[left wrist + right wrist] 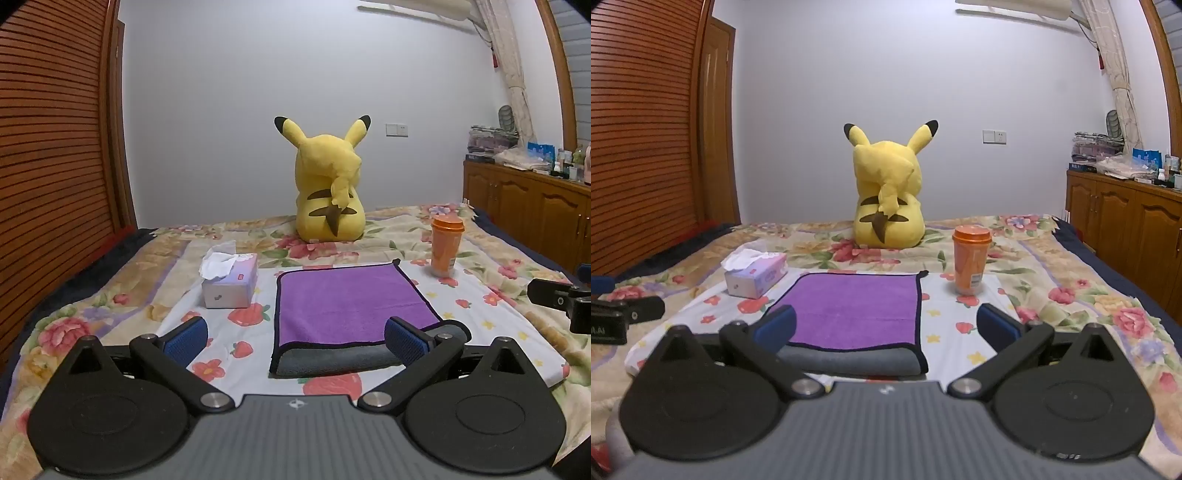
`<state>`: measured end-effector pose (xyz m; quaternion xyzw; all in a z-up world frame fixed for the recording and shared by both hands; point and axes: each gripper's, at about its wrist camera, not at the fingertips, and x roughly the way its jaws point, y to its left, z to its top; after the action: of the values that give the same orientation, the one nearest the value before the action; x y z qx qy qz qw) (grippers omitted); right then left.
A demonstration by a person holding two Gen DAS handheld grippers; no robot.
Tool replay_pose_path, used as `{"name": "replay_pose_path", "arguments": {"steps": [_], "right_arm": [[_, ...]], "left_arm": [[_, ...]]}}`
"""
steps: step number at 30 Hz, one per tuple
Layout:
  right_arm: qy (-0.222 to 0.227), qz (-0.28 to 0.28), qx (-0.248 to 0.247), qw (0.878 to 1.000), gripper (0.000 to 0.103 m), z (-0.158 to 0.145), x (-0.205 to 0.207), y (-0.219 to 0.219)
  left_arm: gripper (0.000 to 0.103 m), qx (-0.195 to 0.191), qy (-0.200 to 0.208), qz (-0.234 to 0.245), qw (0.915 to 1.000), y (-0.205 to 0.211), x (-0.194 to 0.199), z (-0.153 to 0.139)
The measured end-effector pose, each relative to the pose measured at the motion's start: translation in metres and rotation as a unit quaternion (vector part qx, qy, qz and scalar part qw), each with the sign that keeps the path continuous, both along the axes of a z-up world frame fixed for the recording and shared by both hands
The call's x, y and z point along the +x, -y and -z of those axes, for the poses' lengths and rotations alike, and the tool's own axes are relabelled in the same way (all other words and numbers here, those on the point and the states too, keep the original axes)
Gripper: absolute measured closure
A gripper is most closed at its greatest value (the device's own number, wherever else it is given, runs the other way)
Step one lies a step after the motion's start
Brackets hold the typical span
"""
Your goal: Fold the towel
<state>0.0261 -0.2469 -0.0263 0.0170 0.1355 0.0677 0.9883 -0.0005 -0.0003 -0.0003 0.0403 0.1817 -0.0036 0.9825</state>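
Towel [351,302] btwn tissue box [231,282], orange cup [446,245]

Tissue box [231,280] and orange cup [447,245] flank the towel [347,306]; near side open.

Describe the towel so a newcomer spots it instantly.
On the floral bed, in front of the yellow plush, the towel lies flat between a tissue box and an orange cup. It alone is purple, black-edged, with a grey underside showing nearest.
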Motion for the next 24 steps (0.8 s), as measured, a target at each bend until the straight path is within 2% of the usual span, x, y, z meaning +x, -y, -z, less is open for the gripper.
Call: {"name": "replay_pose_path", "arguments": {"steps": [24], "right_arm": [[0.003,0.000,0.004,1.000,0.000,-0.0001,0.0000,0.0017]], "left_arm": [[0.000,0.005,0.000,0.000,1.0000,0.0004,0.0000,0.0003]]}}
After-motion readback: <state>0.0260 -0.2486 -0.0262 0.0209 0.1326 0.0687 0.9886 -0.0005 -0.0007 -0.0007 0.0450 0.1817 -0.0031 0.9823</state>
